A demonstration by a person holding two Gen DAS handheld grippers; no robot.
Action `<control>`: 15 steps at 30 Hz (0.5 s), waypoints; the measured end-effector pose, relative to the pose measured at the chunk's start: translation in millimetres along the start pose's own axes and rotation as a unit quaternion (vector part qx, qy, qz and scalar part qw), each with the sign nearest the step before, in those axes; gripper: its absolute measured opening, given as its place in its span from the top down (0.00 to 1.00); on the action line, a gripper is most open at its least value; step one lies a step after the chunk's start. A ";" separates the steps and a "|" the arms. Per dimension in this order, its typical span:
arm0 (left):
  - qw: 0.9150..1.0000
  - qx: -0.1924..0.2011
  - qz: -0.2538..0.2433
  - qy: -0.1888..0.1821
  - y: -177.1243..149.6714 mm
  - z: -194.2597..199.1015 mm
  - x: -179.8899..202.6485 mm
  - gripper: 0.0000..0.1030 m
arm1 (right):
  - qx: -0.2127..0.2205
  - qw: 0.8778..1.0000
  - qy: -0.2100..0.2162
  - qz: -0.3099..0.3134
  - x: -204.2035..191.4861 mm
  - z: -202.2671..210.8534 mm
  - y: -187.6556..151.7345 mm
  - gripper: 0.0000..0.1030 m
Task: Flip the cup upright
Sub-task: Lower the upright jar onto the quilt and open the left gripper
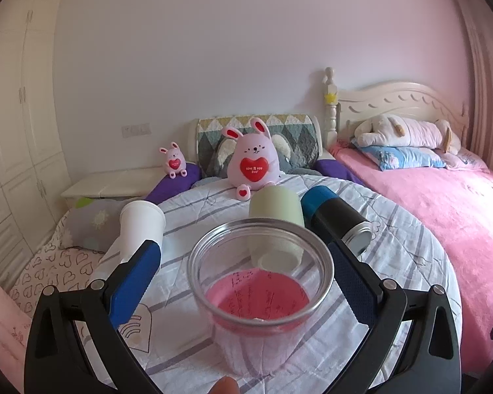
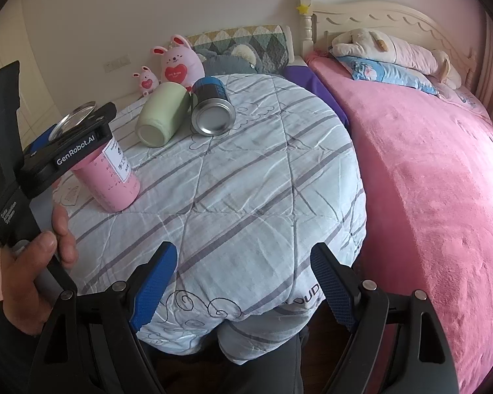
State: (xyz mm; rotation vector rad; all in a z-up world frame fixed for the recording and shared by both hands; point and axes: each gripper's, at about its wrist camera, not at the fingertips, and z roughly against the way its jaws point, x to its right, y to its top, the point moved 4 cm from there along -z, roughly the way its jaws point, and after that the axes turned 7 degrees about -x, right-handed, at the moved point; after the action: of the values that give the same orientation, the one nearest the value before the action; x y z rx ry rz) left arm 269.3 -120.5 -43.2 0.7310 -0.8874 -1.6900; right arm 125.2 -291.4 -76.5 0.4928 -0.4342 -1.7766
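A pink cup (image 1: 258,298) with a steel rim stands upright on the striped quilt, mouth up, between my left gripper's fingers. My left gripper (image 1: 246,282) is open; its blue pads stand a little clear of the cup on both sides. In the right wrist view the same pink cup (image 2: 115,180) stands at the left with the left gripper (image 2: 62,144) around its top. A pale green cup (image 1: 276,226) and a blue-and-black steel cup (image 1: 338,220) lie on their sides behind it. My right gripper (image 2: 245,289) is open and empty over the quilt's near edge.
A white cup (image 1: 138,229) lies on its side at the left. Pink rabbit toys (image 1: 253,161) sit at the quilt's far end. A pink bed (image 2: 427,170) lies to the right. A white nightstand (image 1: 111,184) stands at the back left.
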 end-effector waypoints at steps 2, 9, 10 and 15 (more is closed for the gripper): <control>1.000 0.000 0.004 -0.001 0.7 3.2 -2.5 0.01 | 0.001 1.000 0.001 0.003 -2.1 0.5 -0.3 0.18; 1.000 -0.002 0.003 -0.013 3.5 27.2 -4.7 0.01 | 0.011 1.000 0.005 0.007 -7.3 8.0 0.2 0.18; 1.000 -0.002 0.004 -0.014 2.8 31.2 -5.8 0.01 | 0.014 1.000 0.006 0.008 -8.4 10.0 0.3 0.18; 0.999 -0.032 0.005 -0.002 -1.6 59.7 -9.0 0.00 | 0.033 0.999 0.009 0.016 -16.8 25.3 0.2 0.18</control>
State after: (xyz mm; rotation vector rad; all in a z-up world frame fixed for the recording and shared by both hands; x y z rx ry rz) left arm 222.1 -99.3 -12.0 0.6795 -0.8355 -1.7038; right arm 115.6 -274.2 -53.3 0.5454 -0.4864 -1.7310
